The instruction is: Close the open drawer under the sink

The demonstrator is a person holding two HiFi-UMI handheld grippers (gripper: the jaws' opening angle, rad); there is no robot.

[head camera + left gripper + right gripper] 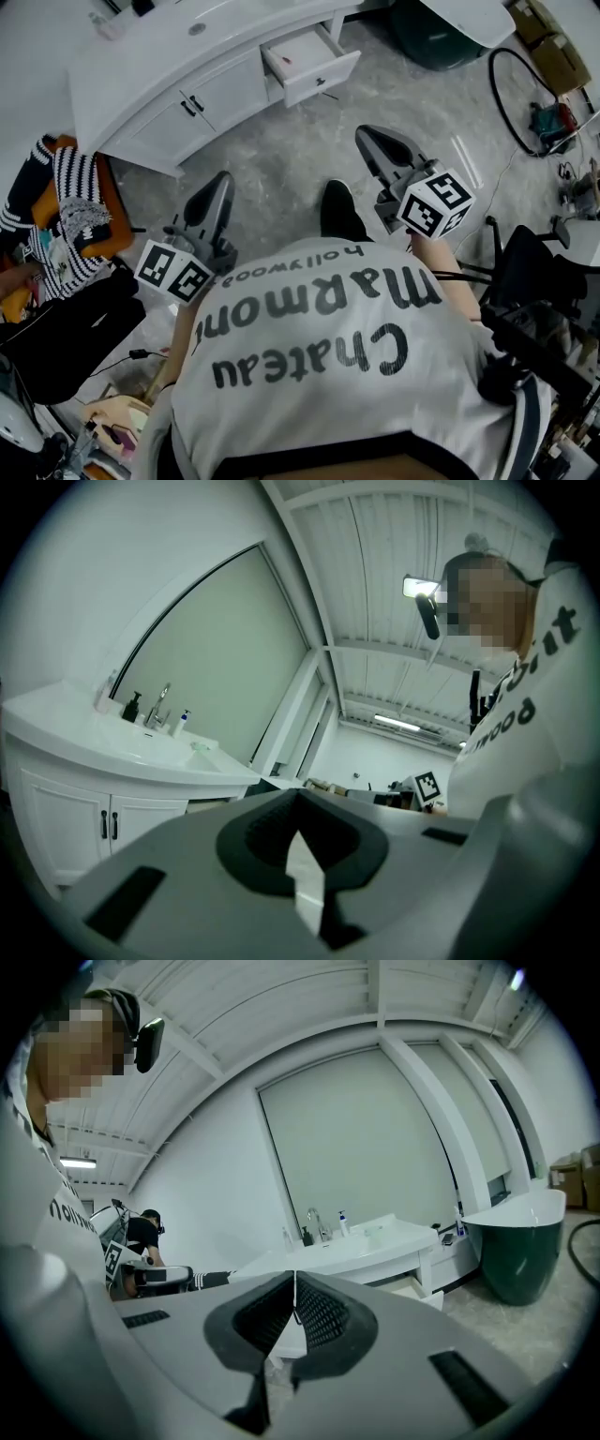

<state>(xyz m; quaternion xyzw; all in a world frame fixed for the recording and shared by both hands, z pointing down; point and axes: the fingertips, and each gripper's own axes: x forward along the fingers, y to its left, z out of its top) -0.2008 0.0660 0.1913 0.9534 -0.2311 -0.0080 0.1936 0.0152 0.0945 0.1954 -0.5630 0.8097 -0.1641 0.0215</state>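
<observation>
The white sink cabinet (178,103) stands at the top of the head view, with its drawer (311,62) pulled out at the right end. The drawer also shows in the right gripper view, as the open drawer (424,1286) under the basin. Both grippers are held low in front of the person, well short of the cabinet. My left gripper (224,178) points toward the cabinet doors and is shut with nothing in it; its tips (298,794) meet. My right gripper (362,133) points toward the drawer, shut and empty, its tips (295,1281) touching.
A dark green bathtub (520,1241) stands right of the cabinet. Striped clothes (66,197) are piled at the left, and black stands and cables (530,272) are at the right. Another person (142,1232) crouches far left. My shoe (339,208) is on the grey floor.
</observation>
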